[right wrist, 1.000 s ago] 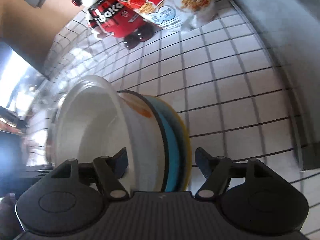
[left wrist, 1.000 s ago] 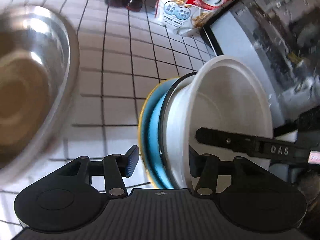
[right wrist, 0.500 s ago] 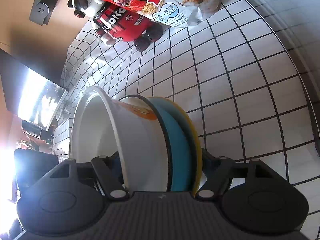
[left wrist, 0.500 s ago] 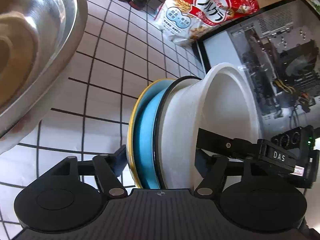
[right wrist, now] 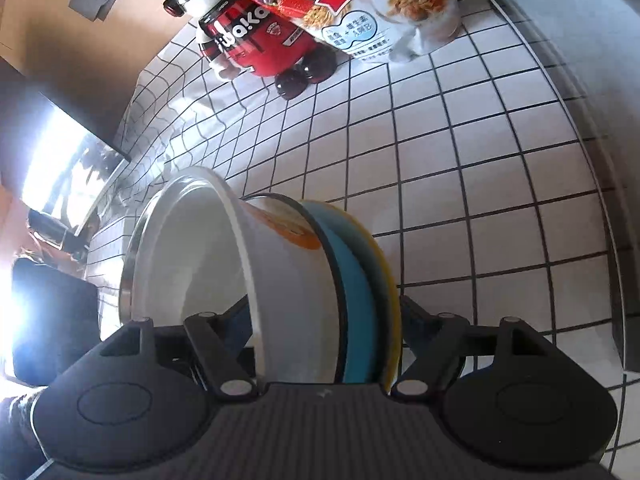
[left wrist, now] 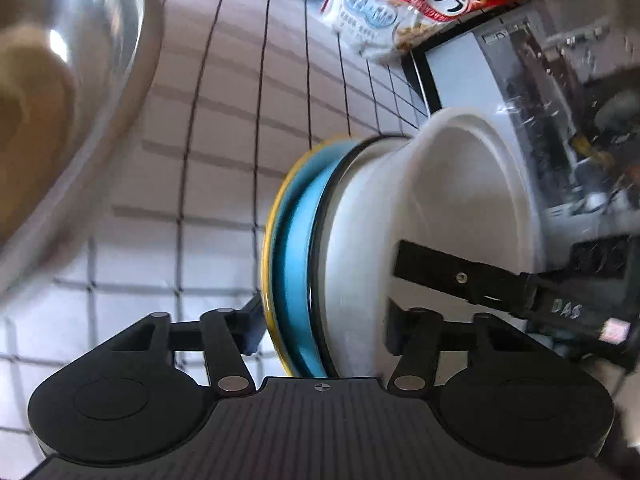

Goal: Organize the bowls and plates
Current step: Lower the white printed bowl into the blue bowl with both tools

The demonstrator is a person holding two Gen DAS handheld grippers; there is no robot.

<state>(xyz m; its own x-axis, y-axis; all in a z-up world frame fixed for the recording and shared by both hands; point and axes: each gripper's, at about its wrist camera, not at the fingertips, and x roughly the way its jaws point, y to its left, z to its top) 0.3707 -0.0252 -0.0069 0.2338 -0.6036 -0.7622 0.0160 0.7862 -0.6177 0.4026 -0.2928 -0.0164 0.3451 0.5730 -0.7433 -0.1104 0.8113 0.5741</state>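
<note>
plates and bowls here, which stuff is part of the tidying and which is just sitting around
Part of the job:
white bowl
blue plate
yellow plate
steel bowl
left gripper, closing around the stack
right gripper, straddling the stack

Just lying about:
cereal bag
red mascot figure
computer case

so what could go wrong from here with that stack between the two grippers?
1. The white bowl, blue plate and yellow plate are held on edge as one loose stack; any piece could slip out.
2. The left gripper jaws are closing on the stack; an uneven squeeze against the right gripper could shift it.
3. The metal bowl hangs close by; a swing could clip it.
</note>
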